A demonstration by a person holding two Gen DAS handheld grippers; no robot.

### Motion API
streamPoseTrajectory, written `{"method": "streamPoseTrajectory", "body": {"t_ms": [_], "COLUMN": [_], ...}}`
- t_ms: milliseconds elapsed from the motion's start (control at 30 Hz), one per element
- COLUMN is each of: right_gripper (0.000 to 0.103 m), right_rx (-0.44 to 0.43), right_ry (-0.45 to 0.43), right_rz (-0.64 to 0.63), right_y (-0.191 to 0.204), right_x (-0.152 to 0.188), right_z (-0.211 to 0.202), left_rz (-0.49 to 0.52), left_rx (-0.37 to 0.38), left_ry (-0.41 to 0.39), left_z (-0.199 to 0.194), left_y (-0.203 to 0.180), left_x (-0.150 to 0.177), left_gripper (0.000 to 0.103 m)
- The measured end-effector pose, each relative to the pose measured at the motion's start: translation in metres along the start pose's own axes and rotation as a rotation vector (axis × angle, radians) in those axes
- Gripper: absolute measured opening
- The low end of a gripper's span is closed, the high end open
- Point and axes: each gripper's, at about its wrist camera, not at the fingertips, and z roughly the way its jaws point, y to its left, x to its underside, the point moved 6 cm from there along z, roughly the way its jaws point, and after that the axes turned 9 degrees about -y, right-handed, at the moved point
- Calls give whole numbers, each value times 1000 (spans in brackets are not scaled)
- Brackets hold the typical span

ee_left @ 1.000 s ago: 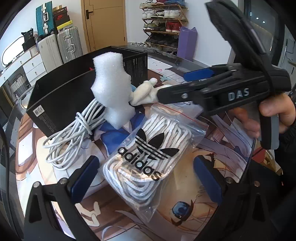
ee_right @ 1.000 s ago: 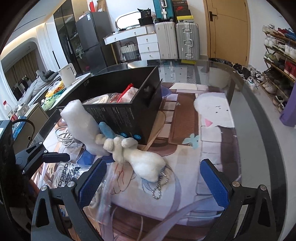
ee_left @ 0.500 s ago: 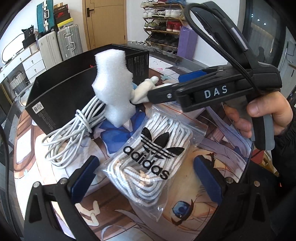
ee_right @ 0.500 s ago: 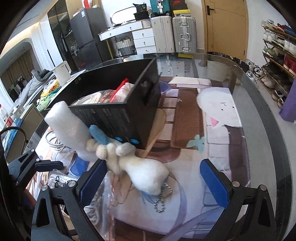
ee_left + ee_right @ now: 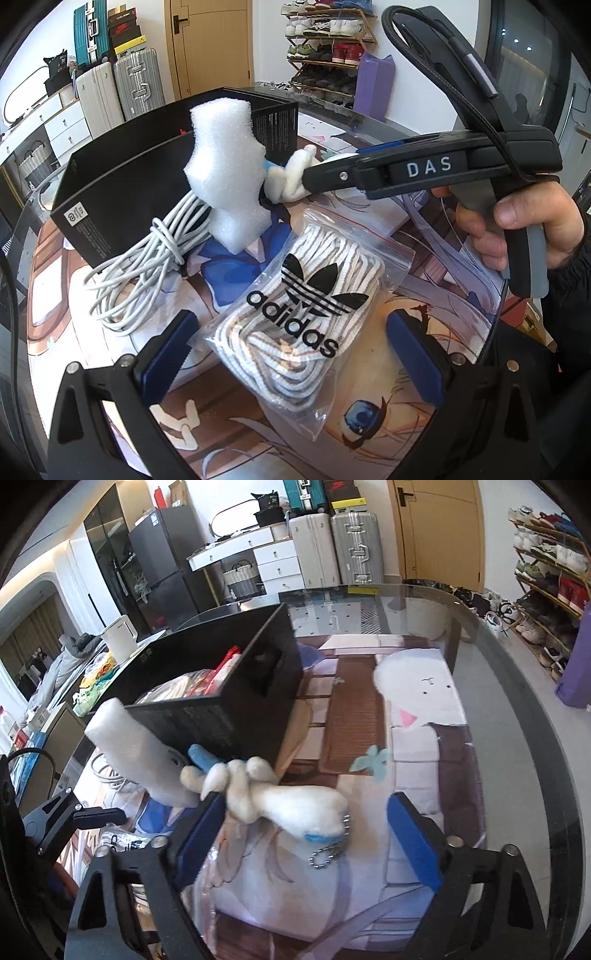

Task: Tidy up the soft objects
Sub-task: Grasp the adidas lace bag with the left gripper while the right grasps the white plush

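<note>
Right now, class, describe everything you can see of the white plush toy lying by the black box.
The white plush toy looks soft and fuzzy, with stubby limbs bunched at one end, a blue part there and a blue band beside a metal ball chain. It lies on its side on the printed mat, between the open fingers of the right hand-held gripper, close to the foam block.

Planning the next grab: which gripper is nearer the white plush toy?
Right. The right gripper has the white plush toy between its open jaws; the left gripper hovers over the adidas bag, well short of it.
</note>
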Motion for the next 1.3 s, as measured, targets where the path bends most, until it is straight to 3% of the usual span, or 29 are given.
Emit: {"method": "streamPoseTrajectory", "body": {"t_ms": [167,200,333,800,1300], "right_gripper": [74,66,62,61,61], "right_rx": [-23,-34,-45,-56,-69], "right_ry": [-10,-9,-8,-39,-56], "right_rz": [10,17,12,22,2], "right_y": [3,3,2,-12,-12], "right_x": [-1,-1,0,-3,-5], "right_z": [2,1,-2,-27,-36], "left_rz": [1,2,-1,-5,77], "left_rx": [-1,-1,1,23,13], "left_ry": [0,1,0,-18,-61], "left_z": [0,0,0,-6,-22], "left_y": [-1,-1,0,0,-8], "left_x": [0,0,0,-1,-9], "left_gripper": [101,101,101,101,101]}}
